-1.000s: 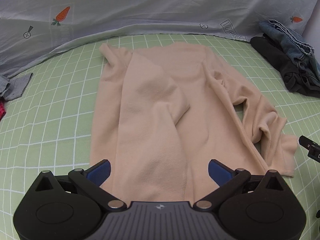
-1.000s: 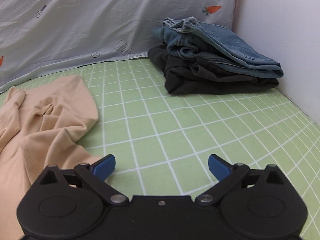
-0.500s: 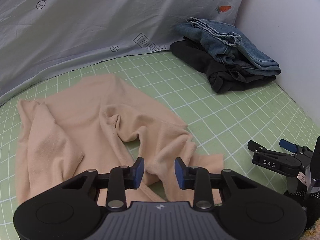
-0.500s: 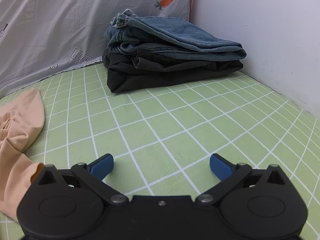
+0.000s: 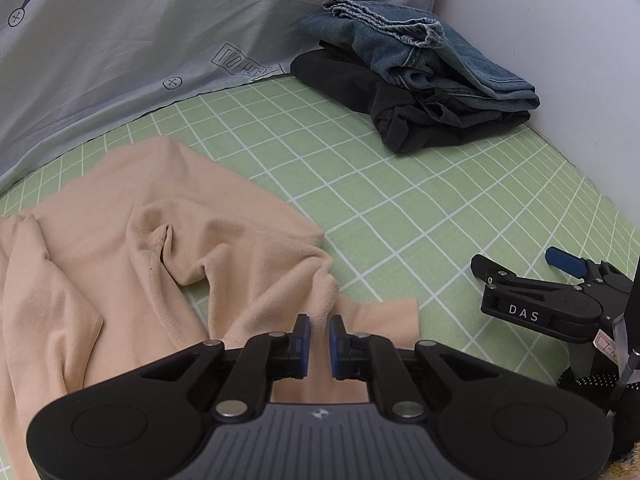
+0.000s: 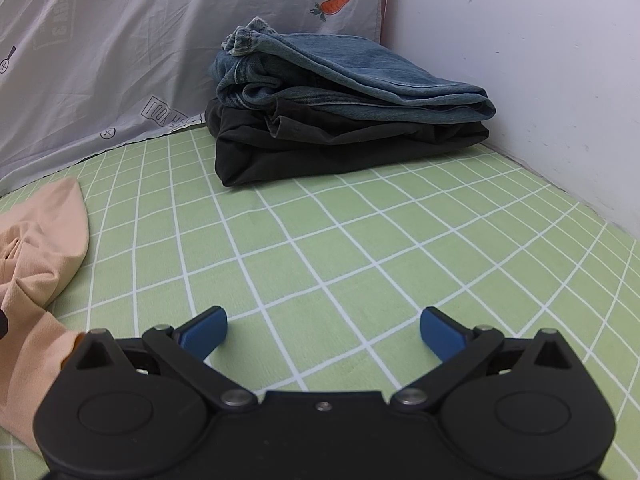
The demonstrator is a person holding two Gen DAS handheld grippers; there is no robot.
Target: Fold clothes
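Observation:
A peach long-sleeved top [image 5: 132, 248] lies rumpled on the green checked bed sheet [image 5: 400, 200]. My left gripper [image 5: 319, 340] is shut on a fold of its sleeve near the cuff [image 5: 384, 316]. My right gripper [image 6: 322, 332] is open and empty, low over bare sheet; it also shows in the left wrist view [image 5: 536, 280] to the right of the top. The top's edge [image 6: 36, 248] lies at the left of the right wrist view.
A folded stack, blue jeans [image 6: 344, 76] on a black garment [image 6: 320, 144], sits in the far right corner, also in the left wrist view [image 5: 416, 64]. A grey printed sheet [image 5: 120, 40] hangs behind. A white wall [image 6: 520, 60] bounds the right side.
My left gripper swung right over the top and closed from wide open onto the sleeve fold. My right gripper moved right, away from the top, and stayed open.

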